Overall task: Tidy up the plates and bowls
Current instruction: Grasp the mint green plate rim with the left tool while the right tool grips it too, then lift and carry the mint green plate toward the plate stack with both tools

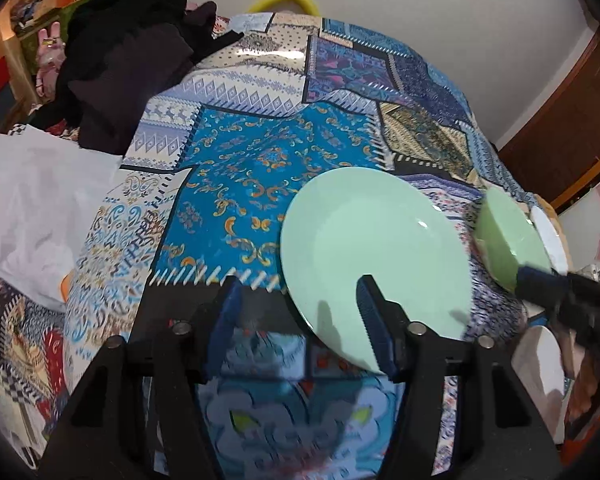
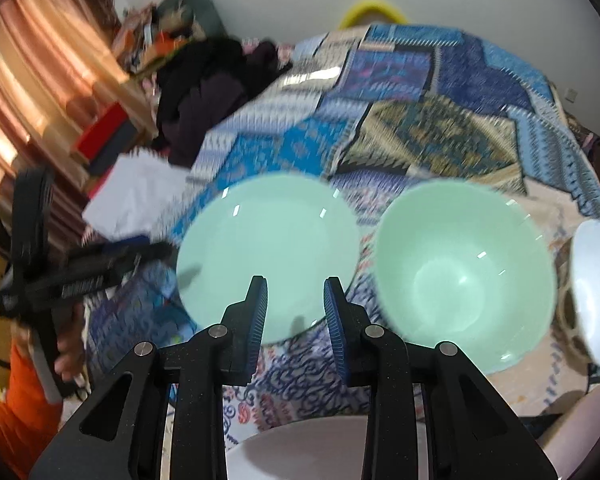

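two green pieces on the table: plate (image 2: 266,256) at 9 o'clock of bowl (image 2: 464,276). glazed, stiff, slippery, breakable; grip rims. left tongs (image 1: 298,312) spread, right tongs (image 2: 296,308) nearly together, both empty.

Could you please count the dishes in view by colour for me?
Green: 2, the green plate and the green bowl
White: 2, the white bowl at the right edge and the white dish at the bottom edge
Total: 4
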A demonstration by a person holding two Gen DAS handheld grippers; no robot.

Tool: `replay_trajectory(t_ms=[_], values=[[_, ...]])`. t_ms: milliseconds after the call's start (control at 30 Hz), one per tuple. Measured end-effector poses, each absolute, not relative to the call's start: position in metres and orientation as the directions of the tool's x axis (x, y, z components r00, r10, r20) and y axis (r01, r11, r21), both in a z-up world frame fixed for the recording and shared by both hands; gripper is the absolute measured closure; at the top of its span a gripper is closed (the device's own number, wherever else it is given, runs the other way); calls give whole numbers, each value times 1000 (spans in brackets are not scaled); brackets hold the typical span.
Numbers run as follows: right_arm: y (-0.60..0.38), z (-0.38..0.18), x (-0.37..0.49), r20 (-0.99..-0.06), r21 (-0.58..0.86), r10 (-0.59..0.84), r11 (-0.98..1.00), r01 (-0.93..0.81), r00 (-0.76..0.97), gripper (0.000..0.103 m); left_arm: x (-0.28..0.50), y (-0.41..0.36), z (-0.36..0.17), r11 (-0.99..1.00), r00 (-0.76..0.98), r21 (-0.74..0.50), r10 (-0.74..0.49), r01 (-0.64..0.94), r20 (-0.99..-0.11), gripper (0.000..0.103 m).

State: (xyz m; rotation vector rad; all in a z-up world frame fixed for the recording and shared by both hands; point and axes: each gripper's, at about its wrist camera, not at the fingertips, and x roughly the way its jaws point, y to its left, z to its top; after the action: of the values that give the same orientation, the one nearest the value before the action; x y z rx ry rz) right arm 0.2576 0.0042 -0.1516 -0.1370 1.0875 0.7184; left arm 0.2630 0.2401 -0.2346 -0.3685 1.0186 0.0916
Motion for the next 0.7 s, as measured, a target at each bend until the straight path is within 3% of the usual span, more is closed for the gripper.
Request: replay_trajectory(t_ms=[233, 700], values=[[11, -175, 254, -896, 192, 383, 791, -581, 226, 76, 288, 249, -258, 948, 480, -246, -123, -202, -869, 64], [11, -197, 276, -898, 273, 400, 832, -483, 182, 74, 325, 246, -269, 967, 465, -240, -172, -91, -869, 72]])
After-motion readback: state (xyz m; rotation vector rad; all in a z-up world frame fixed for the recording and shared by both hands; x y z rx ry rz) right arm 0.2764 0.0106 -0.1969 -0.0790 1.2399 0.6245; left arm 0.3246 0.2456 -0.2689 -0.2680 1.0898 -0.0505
